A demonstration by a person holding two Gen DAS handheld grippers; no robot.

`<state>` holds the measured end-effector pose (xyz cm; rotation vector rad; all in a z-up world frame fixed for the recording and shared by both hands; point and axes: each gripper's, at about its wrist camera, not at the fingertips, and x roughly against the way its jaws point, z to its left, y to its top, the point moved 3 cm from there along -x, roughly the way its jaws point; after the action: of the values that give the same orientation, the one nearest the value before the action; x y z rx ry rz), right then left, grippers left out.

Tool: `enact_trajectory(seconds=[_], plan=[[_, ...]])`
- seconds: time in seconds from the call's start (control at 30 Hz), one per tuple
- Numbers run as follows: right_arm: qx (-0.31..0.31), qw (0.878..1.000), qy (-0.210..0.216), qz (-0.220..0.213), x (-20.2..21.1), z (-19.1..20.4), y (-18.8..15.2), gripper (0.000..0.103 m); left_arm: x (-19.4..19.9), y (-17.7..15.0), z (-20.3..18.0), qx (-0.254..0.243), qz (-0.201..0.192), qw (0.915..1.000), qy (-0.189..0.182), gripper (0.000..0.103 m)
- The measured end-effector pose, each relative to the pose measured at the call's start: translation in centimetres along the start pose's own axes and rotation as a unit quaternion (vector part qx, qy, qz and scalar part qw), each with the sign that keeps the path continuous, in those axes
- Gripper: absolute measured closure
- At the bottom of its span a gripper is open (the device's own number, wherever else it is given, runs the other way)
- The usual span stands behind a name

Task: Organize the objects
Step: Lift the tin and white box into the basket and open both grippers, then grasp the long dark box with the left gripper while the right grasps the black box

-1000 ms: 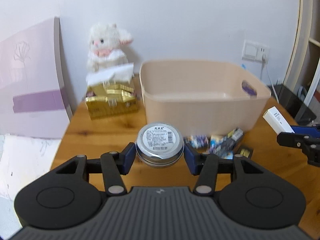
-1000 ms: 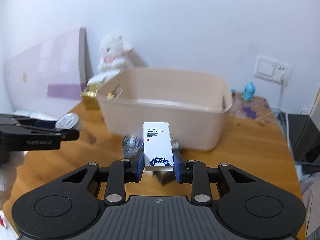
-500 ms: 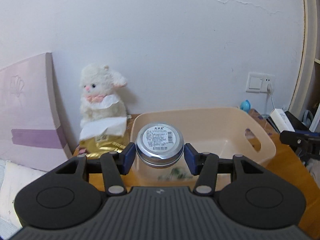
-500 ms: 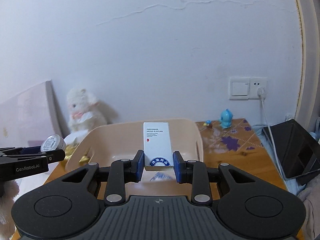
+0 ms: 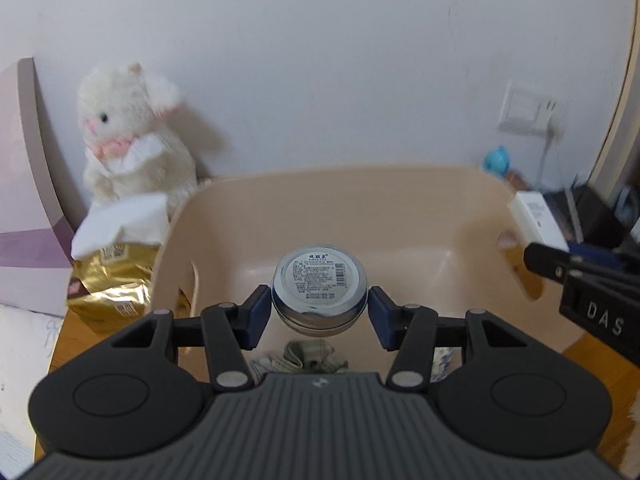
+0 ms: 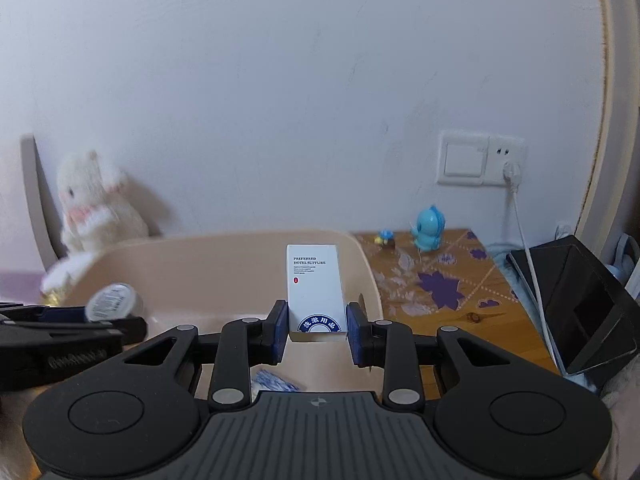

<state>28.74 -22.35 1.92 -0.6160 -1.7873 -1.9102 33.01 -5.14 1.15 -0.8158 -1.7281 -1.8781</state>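
1. A white wall (image 5: 320, 60) backs a wooden tabletop (image 6: 460, 312) carrying a beige bin (image 5: 400, 216); a plush rabbit (image 5: 128, 140) sits at the bin's 10 o'clock, in the left wrist view.

2. The left tool (image 5: 319, 312) is clamped on a round tin (image 5: 319, 288), held above the bin's inside. The curved metal side gives the pads little to bite on, so a tilt could let it slip and land on edge or roll.

3. The right tool (image 6: 316, 330) is clamped on a white box (image 6: 314, 284), upright, over the bin's right end near the rim. Letting go there risks the box striking the rim and tipping out toward 3 o'clock onto the tabletop.

4. The two tools are close together above the same bin; in the left wrist view the right one juts in at 3 o'clock. Dropping both loads at once could make them knock together.

5. Small packets (image 5: 308, 360) already lie on the bin floor under the tin; landing on them, it may settle crooked.
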Motion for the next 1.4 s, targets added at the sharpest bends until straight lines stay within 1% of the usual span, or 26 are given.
enact_trajectory(seconds=[0.2,0.23,0.3,0.33,0.37,0.4,0.43,0.5,0.53,0.57,0.63,0.73,0.8,0.97,1.1,1.23,1.33,1.4], plan=[[0.016,0.998,-0.002,0.055,-2.5,0.6,-0.3,0.074,-2.2,-0.9,-0.3,-0.001,0.042,0.9991,-0.002,0.048],[0.02,0.998,-0.002,0.061,-2.7,0.7,-0.4,0.064,-2.4,-0.9,-0.3,-0.001,0.047,0.9989,-0.002,0.047],[0.012,0.998,-0.001,0.059,-2.6,0.5,-0.6,0.06,-2.4,-1.0,-0.1,0.002,0.05,0.9987,-0.001,0.043],[0.006,0.998,0.002,0.059,-2.4,0.5,-0.6,0.051,-2.2,-0.9,0.1,0.004,0.051,0.9987,-0.001,0.034],[0.001,0.998,0.007,0.057,-2.1,0.3,-0.6,0.04,-2.0,-0.9,0.3,0.007,0.049,0.9988,-0.002,0.027],[-0.003,0.999,0.011,0.053,-1.7,0.3,-0.5,0.035,-1.6,-0.8,0.5,0.011,0.046,0.9989,-0.003,0.026],[-0.004,0.999,0.013,0.046,-1.2,0.3,-0.3,0.027,-1.1,-0.6,0.7,0.016,0.043,0.9989,-0.006,0.026],[-0.003,0.999,0.015,0.035,-0.1,0.4,0.0,0.024,0.0,-0.3,1.2,0.024,0.036,0.999,-0.006,0.023],[-0.004,0.999,0.014,0.028,0.6,0.4,0.2,0.019,0.6,-0.2,1.4,0.026,0.032,0.9991,-0.005,0.02],[-0.007,1.0,0.014,0.019,1.3,0.3,0.4,0.01,1.2,-0.1,1.6,0.026,0.028,0.9993,-0.005,0.018],[-0.014,1.0,0.017,0.004,2.8,0.2,0.6,0.001,2.6,-0.1,1.8,0.025,0.018,0.9995,-0.002,0.016],[-0.017,1.0,0.018,-0.004,4.8,0.0,0.4,0.0,4.7,-0.5,2.4,0.027,0.009,0.9996,-0.004,0.012],[-0.019,1.0,0.016,-0.006,5.9,-0.3,-0.1,0.0,5.9,-0.9,2.7,0.031,0.005,0.9995,-0.008,0.012],[-0.018,1.0,0.011,0.006,7.8,-0.7,-2.4,0.0,7.9,-2.8,3.2,0.031,0.006,0.9995,-0.008,0.011],[-0.007,1.0,0.007,0.026,8.3,-0.8,-4.9,0.0,8.9,-4.7,3.1,0.012,0.009,0.9999,0.003,0.01],[0.002,0.999,0.011,0.052,8.2,-0.8,-7.5,0.0,9.5,-6.8,2.7,-0.016,0.01,0.9998,-0.006,0.01],[0.018,0.997,0.01,0.069,7.6,-0.4,-9.5,0.0,9.2,-8.3,2.0,-0.044,0.012,0.999,-0.006,0.01],[0.027,0.996,0.012,0.08,7.0,-0.2,-10.7,0.0,8.8,-9.1,1.6,-0.052,0.017,0.9984,-0.011,0.011]])
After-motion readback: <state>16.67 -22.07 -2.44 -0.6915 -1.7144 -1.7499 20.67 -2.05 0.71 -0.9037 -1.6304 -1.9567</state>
